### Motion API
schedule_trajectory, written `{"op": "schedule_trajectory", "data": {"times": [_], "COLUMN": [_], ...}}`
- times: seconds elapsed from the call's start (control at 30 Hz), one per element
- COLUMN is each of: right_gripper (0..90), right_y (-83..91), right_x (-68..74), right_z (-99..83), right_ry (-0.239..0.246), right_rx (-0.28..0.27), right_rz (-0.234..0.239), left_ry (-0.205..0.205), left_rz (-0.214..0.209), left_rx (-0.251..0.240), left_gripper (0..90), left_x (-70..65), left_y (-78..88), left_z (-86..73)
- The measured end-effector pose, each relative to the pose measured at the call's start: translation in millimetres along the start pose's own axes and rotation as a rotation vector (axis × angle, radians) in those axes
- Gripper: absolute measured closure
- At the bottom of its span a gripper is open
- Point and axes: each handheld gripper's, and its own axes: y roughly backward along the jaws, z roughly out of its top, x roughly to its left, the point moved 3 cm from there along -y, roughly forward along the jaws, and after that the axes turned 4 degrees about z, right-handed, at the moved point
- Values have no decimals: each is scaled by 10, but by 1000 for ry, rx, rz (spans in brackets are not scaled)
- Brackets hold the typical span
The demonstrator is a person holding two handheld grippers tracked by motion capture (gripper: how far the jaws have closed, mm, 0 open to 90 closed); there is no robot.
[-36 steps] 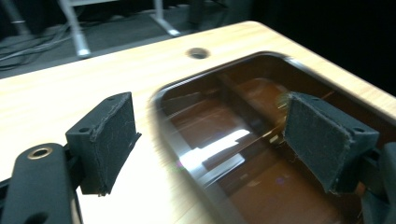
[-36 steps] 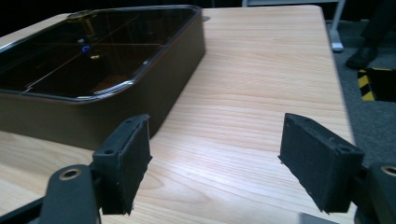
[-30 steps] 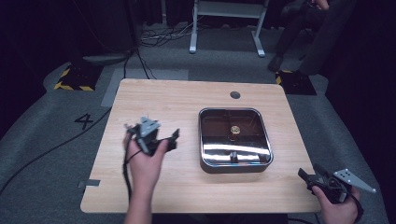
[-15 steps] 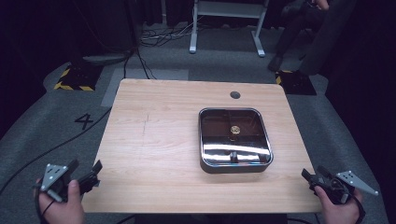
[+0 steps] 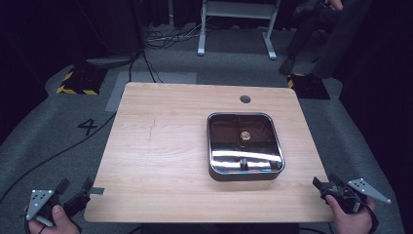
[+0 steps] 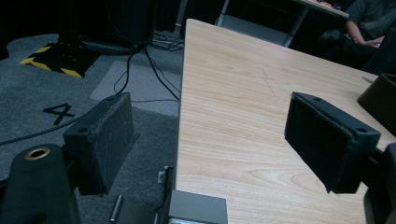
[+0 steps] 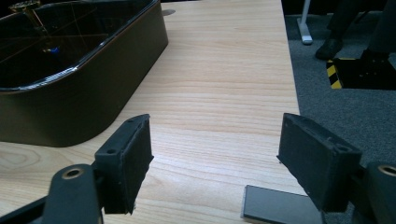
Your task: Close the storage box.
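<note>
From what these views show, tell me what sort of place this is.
Probably a lab or studio set up for recording. A lone wooden table stands on grey carpet with a floor marking "4", hazard-striped blocks and loose cables. The surroundings are dark. A dark square tray sits on the table.

One table, one tray, two grippers

A single wooden table [image 5: 160, 161] carries one dark square tray [image 5: 246, 173]; one left gripper [image 5: 75, 192] and one right gripper [image 5: 324, 184] sit at its near corners.
</note>
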Motion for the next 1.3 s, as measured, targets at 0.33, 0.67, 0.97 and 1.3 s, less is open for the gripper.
{"op": "schedule_trajectory", "data": {"times": [0.33, 0.67, 0.97, 1.3], "right_gripper": [264, 265, 267, 267], "right_y": [10, 37, 56, 46], "right_x": [-30, -38, -52, -60], "right_z": [-10, -21, -39, -60], "right_ry": [-6, -14, -19, -21], "right_rx": [-1, -1, 1, 7], "right_rz": [-2, -9, -10, -12], "left_ry": [-2, 3, -1, -10], "left_rz": [13, 9, 11, 2], "left_rx": [-7, 3, 7, 30], "left_gripper": [166, 166, 166, 166], "left_x": [7, 3, -18, -52], "left_y": [-39, -79, -123, -194], "left_z": [-40, -57, -69, -102]}}
